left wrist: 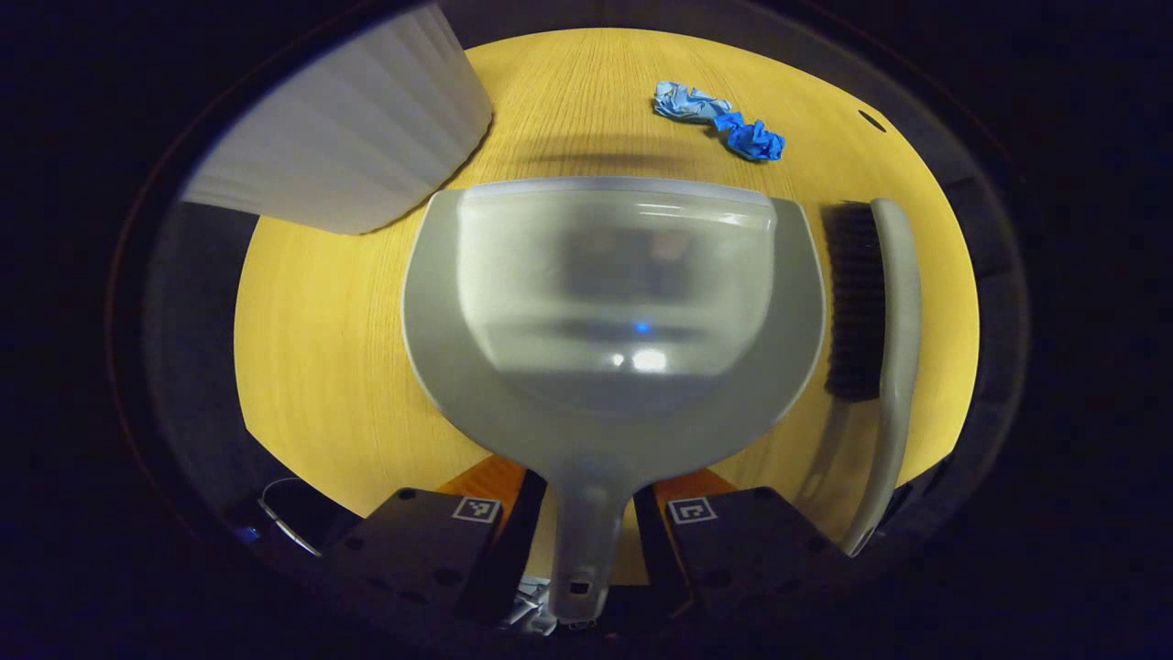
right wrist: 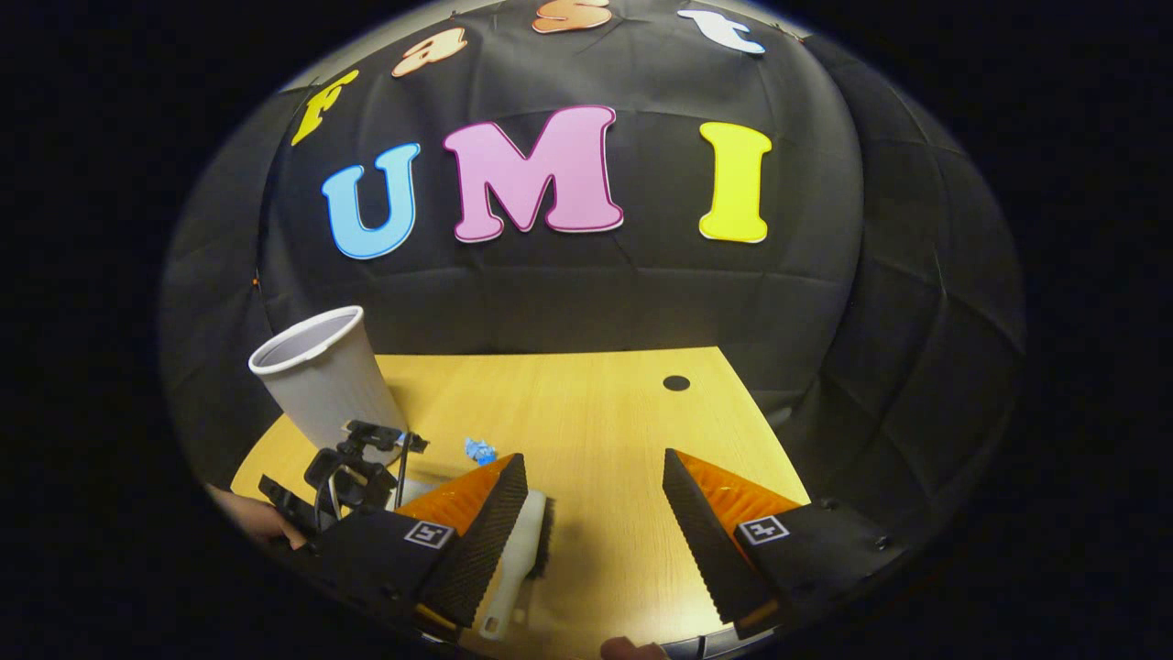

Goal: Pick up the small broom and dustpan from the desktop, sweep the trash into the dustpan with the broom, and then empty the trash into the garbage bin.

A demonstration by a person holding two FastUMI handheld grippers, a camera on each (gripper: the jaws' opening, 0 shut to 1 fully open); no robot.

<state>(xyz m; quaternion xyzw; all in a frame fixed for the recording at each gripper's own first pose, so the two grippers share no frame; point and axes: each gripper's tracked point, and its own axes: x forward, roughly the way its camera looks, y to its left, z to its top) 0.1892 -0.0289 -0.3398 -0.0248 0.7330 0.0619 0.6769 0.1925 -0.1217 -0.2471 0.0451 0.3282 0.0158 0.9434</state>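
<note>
In the left gripper view, my left gripper (left wrist: 586,541) sits low at the near table edge with its fingers on either side of the handle of the grey plastic dustpan (left wrist: 612,321). The fingers stand close beside the handle, but I cannot tell whether they press on it. The dustpan lies flat on the yellow wood-grain tabletop (left wrist: 321,367), its wide mouth pointing away from me. Just to its right lies the small broom (left wrist: 880,312), a pale curved handle with dark bristles facing the pan, apart from it. Beyond the pan's mouth lies the trash, a crumpled blue scrap (left wrist: 724,124), well clear of the pan's lip. To the far left stands the white ribbed garbage bin (left wrist: 357,128), near the pan's left corner.

In the right gripper view, my right gripper (right wrist: 591,513) hovers above the near part of the table with its fingers set wide apart and nothing between them. The broom (right wrist: 524,541) shows just past the left finger, lying on the tabletop (right wrist: 596,412). Farther left I see the other gripper (right wrist: 353,467), with a hand (right wrist: 252,518) behind it. The blue scrap (right wrist: 479,450) lies beyond it, and the white bin (right wrist: 321,376) stands upright at the far left corner. A small dark hole (right wrist: 676,383) marks the table's far edge.
</note>
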